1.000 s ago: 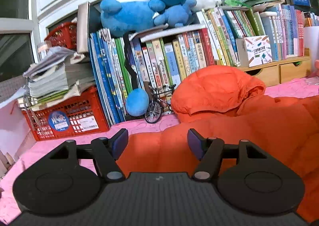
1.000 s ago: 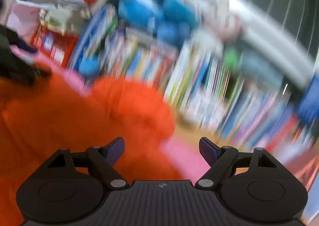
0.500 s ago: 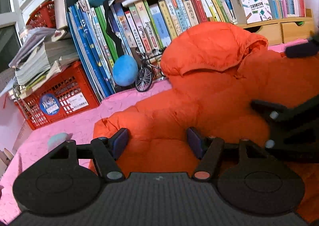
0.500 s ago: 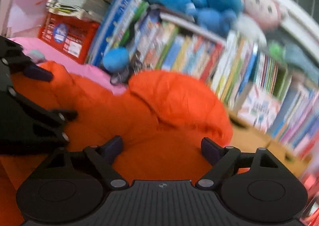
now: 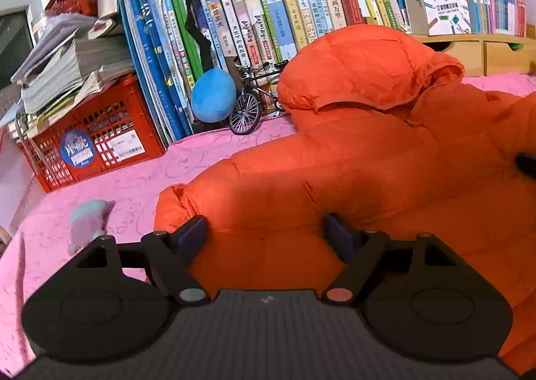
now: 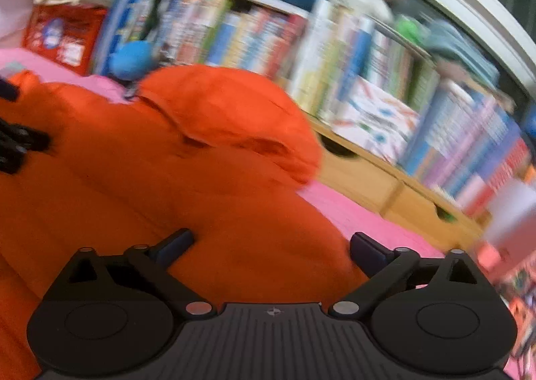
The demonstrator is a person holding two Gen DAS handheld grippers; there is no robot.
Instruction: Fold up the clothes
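An orange hooded puffer jacket (image 5: 368, 162) lies spread on a pink bed cover (image 5: 117, 185), its hood (image 5: 361, 65) toward the bookshelf. My left gripper (image 5: 266, 236) hovers low over the jacket's left sleeve end. Its jaws are opening, with orange fabric under the gap and neither pad pressing on it. In the blurred right wrist view, my right gripper (image 6: 271, 246) stands over the jacket (image 6: 134, 179) near its right edge, below the hood (image 6: 227, 105). Its jaws are opening wide and grip nothing. Part of the left gripper shows at that view's left edge.
A row of books (image 5: 268, 21), a red crate (image 5: 93, 142) under stacked papers, a blue plush ball (image 5: 212, 95) and a model bicycle (image 5: 251, 102) line the back. Wooden drawers (image 5: 475, 51) sit at right. A small pale cloth item (image 5: 87, 222) lies left of the sleeve.
Both cameras have tipped down and come closer to the jacket. Both pairs of jaws stand wider. The right gripper has slid almost out of the left view's right side.
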